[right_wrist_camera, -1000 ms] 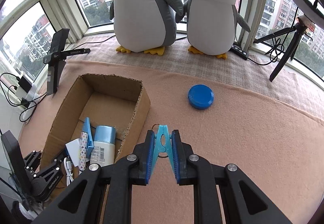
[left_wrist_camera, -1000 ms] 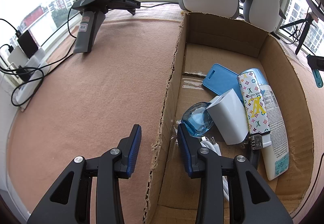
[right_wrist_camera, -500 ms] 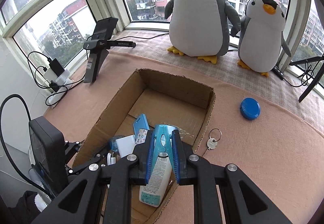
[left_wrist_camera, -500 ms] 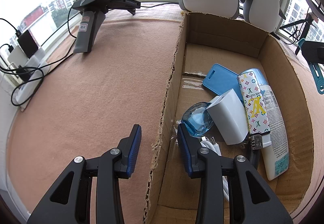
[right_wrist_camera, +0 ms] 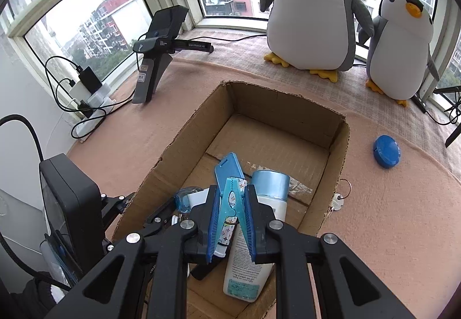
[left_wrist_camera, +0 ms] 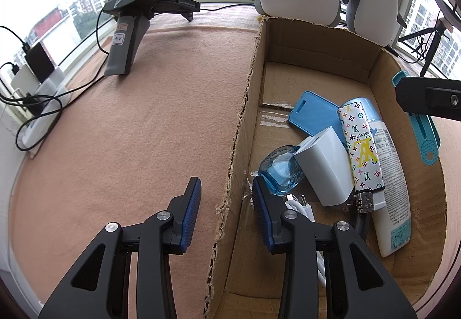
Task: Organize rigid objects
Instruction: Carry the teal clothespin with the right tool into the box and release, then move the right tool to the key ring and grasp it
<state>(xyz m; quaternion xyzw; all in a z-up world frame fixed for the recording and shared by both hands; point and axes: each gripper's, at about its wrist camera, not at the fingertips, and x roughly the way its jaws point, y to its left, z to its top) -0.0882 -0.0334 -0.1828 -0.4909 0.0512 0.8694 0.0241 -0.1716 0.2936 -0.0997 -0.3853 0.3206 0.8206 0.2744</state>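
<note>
Right gripper [right_wrist_camera: 230, 221] is clamped on a teal clothespin [right_wrist_camera: 230, 203], lower centre of the right wrist view, held above the open cardboard box [right_wrist_camera: 343, 146]. In the left wrist view the same peg [left_wrist_camera: 423, 134] hangs at the right edge, over the box's right wall. Not released yet.

Left gripper [left_wrist_camera: 226, 203] is spread wide and grasps nothing; its fingers straddle the box's torn left wall [left_wrist_camera: 242, 128], one outside on the cloth, one inside. Looks like it is there to steady the box, though neither pad clearly presses the card.

Progress: well along, I'd say. Already in the box, bunched at the near end: blue card holder [left_wrist_camera: 312, 114], white charger [left_wrist_camera: 325, 166], clear blue piece [left_wrist_camera: 281, 169], patterned lighter [left_wrist_camera: 360, 146], white tube with blue cap [left_wrist_camera: 391, 174], a white cable partly hidden by the left finger. Far half of the box floor is bare.

Left to do: drop the peg, then likely the blue round case [right_wrist_camera: 386, 151] at mid right of the right wrist view, and the key on a ring [right_wrist_camera: 338, 199] just outside the box's right wall.

Surface: pinkish felt-like cloth [left_wrist_camera: 129, 123] on a bay-window ledge. Two plush penguins [right_wrist_camera: 311, 7] at the top, a spare gripper on a stand [right_wrist_camera: 161, 42] upper left, chargers and cables at the left edge, a tripod at right. Apartment blocks outside, grey daylight.
</note>
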